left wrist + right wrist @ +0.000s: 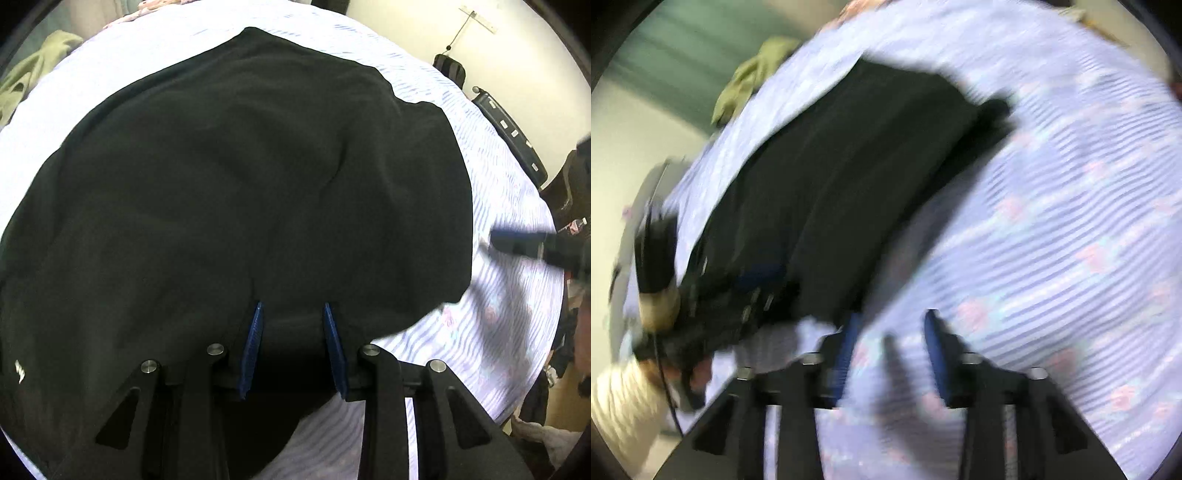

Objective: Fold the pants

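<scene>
pants (236, 192): black, lying on the striped bed sheet (491, 325), filling most of my left view; near edge runs under my left tool.
my left tool (293, 350): blue fingers spread, black cloth between and beneath them; can't tell if any fold sits in the gap yet. Nothing pinched.
my right tool (892, 354): fingers spread, over bare sheet, holding nothing. Pants are off at 10–11 o'clock from it, apart.
handling (my guess): soft, limp, light, prob. knit or fleece; will sag and drag, won't hold a crease alone. Not fragile; grippy rather than slick.
where to grab (guess): at hem or waistband corners, two layers together, one tool per corner, so the fold lifts evenly. Mid-panel pinch would only bunch it.
left view only: wrinkles across the panel, small white mark (19, 371) at 8 o'clock, right tool blurred at 3 o'clock.
right view only: heavy blur; whole length of pants as a long strip, far end at 1 o'clock, left tool and person's hand at 8 o'clock, green cloth (750, 77) beyond the bed at 11.
</scene>
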The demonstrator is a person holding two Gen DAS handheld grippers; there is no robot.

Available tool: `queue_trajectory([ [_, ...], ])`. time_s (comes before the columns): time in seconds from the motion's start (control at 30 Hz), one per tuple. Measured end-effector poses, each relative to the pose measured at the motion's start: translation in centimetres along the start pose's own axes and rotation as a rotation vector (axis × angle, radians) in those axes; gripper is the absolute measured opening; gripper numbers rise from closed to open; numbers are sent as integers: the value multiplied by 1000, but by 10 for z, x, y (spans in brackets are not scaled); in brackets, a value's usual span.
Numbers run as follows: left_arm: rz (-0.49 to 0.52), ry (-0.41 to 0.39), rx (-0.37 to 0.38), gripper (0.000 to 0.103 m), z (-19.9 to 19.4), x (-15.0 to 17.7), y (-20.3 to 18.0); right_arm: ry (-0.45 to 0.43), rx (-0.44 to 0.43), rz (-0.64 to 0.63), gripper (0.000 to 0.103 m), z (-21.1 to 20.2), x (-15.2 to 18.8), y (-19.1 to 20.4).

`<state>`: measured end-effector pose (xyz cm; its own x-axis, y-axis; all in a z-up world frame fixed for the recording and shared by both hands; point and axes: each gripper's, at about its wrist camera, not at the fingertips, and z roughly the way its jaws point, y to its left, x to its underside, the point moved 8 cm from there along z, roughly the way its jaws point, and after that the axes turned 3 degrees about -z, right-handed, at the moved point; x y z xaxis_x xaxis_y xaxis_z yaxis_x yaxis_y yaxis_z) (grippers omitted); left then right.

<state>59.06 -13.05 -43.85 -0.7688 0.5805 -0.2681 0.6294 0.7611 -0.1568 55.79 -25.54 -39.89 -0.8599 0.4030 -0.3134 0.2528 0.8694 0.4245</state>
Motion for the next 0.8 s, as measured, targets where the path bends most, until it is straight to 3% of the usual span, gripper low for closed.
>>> queue_trajectory([
  [0.07,-29,-22,-41,33,-19,2,3,-51,43,15,41,-12,-18,-4],
  [0.13,-84,-118,-67,40,-51,5,7,-110,94,-7,42,-28,-33,-2],
  [0.2,-154,-211,-94,56,-88,11,17,-161,138,-71,50,-41,-47,18],
  [0.27,-220,-276,-132,59,-120,17,26,-198,161,-125,59,-51,-53,39],
  [0.37,-344,-334,-204,64,-161,55,61,-224,165,-217,70,-55,-53,82],
  [0.5,-513,-330,-282,68,-181,114,110,-209,112,-337,73,-60,-19,121],
  [0.63,-717,-329,-226,68,-178,170,150,-122,58,-441,73,-33,13,166],
  [0.8,-929,-350,-25,68,-150,201,180,-47,6,-543,73,0,48,206],
])
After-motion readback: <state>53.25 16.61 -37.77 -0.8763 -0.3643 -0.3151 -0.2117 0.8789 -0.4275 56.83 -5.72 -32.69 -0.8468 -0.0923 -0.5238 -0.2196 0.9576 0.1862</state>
